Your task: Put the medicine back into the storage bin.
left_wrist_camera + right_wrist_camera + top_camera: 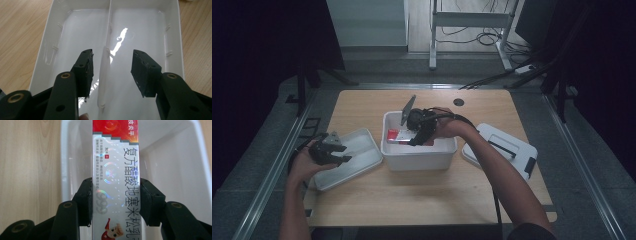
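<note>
long silver carton (pixel 116 187) with red end and chinese print, clamped across its width between the right gripper (pixel 116 200) pads, stretching away from the jaws, over the white tub (pixel 419 152) directly beneath.

Overhead table view; two close tool cameras

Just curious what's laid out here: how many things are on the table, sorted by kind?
White bin: 1
White divided tray: 1
White lid: 1
Red and silver box, held in the right gripper over the bin: 1
Total: 4
</note>
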Demonstrator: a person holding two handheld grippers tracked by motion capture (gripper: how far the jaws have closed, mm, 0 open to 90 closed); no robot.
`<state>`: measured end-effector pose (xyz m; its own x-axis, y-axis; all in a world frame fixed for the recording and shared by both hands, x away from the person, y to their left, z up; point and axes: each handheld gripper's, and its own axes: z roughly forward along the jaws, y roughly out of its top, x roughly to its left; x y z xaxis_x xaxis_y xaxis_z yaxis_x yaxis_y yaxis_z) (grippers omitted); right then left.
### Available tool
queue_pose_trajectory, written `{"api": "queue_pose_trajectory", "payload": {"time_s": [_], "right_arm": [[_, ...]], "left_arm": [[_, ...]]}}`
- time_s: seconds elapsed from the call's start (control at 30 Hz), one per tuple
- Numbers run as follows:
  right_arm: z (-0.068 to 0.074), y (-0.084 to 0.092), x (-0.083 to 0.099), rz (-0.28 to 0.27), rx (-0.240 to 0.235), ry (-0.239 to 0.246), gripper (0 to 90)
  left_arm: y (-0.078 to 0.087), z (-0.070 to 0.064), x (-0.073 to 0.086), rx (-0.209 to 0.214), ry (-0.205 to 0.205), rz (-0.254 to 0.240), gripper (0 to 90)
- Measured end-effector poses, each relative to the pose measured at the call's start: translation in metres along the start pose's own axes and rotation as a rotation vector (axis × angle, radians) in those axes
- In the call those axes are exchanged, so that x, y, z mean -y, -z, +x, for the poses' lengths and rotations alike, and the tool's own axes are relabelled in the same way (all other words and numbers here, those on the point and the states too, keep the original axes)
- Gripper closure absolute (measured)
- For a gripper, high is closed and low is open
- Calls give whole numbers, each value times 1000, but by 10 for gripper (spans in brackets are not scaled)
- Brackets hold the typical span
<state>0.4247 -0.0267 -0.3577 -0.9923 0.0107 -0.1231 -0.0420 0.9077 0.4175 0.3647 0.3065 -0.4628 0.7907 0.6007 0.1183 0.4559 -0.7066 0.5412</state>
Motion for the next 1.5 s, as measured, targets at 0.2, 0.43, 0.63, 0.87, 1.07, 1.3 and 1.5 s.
{"api": "queue_pose_trajectory", "payload": {"time_s": [0.2,0.43,0.63,0.87,1.07,1.3,1.5], "right_arm": [[-9,-25,3,35,-41,-12,506],[-13,-52,5,91,-77,-14,505],[-13,-72,8,117,-113,-20,505],[-14,-86,14,141,-146,-32,504],[-13,-96,17,178,-151,-41,503],[-14,-103,20,206,-150,-54,497],[-12,-106,21,222,-132,-53,475]], "left_arm": [[-3,-1,0,3,-5,8,527],[-4,-1,-1,3,-8,8,527],[-5,0,0,7,-9,12,526],[-7,0,-1,11,-10,20,526],[-7,0,0,13,-9,21,526],[-9,0,-1,15,-11,27,525],[-9,-1,-1,19,-14,28,525]]}}
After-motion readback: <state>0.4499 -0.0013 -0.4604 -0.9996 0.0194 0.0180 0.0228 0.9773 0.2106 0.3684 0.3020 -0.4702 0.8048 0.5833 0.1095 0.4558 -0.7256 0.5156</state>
